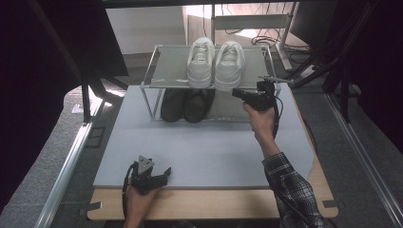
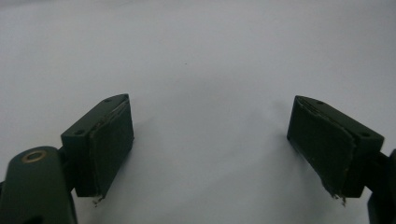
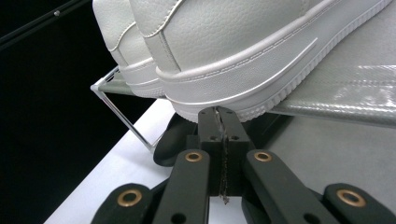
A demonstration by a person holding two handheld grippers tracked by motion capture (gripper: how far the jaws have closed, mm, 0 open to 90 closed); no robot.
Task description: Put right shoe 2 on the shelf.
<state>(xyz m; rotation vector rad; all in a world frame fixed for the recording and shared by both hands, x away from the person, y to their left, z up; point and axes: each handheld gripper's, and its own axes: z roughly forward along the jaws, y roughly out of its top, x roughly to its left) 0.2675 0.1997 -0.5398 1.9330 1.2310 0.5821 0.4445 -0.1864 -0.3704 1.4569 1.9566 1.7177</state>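
Observation:
A pair of white sneakers sits on the top shelf of a wire shoe rack (image 1: 168, 73), the left sneaker (image 1: 200, 61) beside the right sneaker (image 1: 229, 64). Two black shoes (image 1: 185, 104) stand on the level below. My right gripper (image 1: 236, 93) is at the rack's front right, jaws shut with nothing between them. In the right gripper view its tips (image 3: 218, 114) sit just under the heel sole of the nearer white sneaker (image 3: 243, 51). My left gripper (image 1: 166, 173) rests low near the table's front edge. Its jaws stand wide open (image 2: 210, 149) over bare mat.
A grey-white mat (image 1: 199, 147) covers the table from the rack to the wooden front edge (image 1: 209, 204). Dark frame bars and cables stand at the right (image 1: 332, 61). A metal rail (image 1: 71, 161) runs along the floor at the left.

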